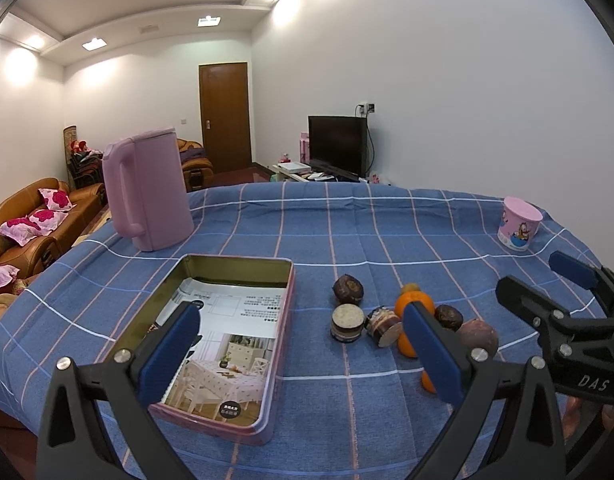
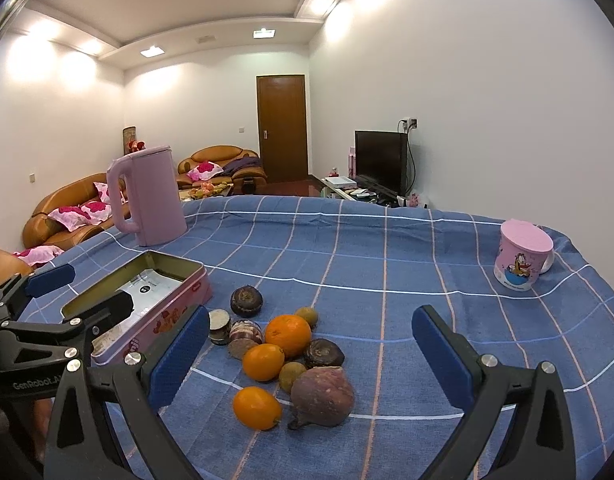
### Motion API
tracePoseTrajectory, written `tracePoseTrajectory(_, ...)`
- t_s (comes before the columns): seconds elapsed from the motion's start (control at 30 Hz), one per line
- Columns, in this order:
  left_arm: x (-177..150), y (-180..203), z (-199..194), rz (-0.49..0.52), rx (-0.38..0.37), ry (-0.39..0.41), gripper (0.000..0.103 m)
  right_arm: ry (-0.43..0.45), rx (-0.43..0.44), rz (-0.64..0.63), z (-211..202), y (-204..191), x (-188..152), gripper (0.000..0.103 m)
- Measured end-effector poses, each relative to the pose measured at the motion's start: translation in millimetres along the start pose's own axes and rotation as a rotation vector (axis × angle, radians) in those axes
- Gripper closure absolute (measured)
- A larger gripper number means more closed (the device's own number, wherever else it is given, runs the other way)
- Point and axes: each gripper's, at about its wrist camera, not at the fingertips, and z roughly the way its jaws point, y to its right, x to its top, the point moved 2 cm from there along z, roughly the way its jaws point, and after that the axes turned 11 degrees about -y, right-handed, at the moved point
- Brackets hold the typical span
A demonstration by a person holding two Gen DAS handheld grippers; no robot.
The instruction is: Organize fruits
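I see both my left gripper [image 1: 307, 350] and right gripper [image 2: 311, 354] spread wide and empty, fruit pile [image 2: 289, 354] at lower centre beside the tin [image 1: 227, 344].

Blue checked tablecloth [image 2: 387, 264], orange oranges [image 2: 287, 335], pink kettle [image 2: 151, 196].

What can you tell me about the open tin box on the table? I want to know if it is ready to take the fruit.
The tin box is a shallow rectangular metal tray with pink outer walls bearing a printed pattern and a dull gold inside. It has no lid on and lies flat on the blue checked tablecloth, left of the fruit pile. A printed leaflet showing furniture covers its floor; no fruit is inside. Nothing grips it.
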Motion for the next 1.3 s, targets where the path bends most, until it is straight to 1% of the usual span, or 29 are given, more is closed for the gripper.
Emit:
tracePoseTrajectory(0.97, 2.4, -4.2, -0.5, -0.004, 0.003, -0.004, 0.0, -0.007, 0.012, 0.011, -0.4, -1.2, -2.7, 0.001)
tracePoseTrajectory(1.3, -1.0, -3.6, 2.9, -0.014, 0.004, -0.009, 0.0, -0.03, 0.002, 0.022, 5.7, 4.9, -6.1, 0.001)
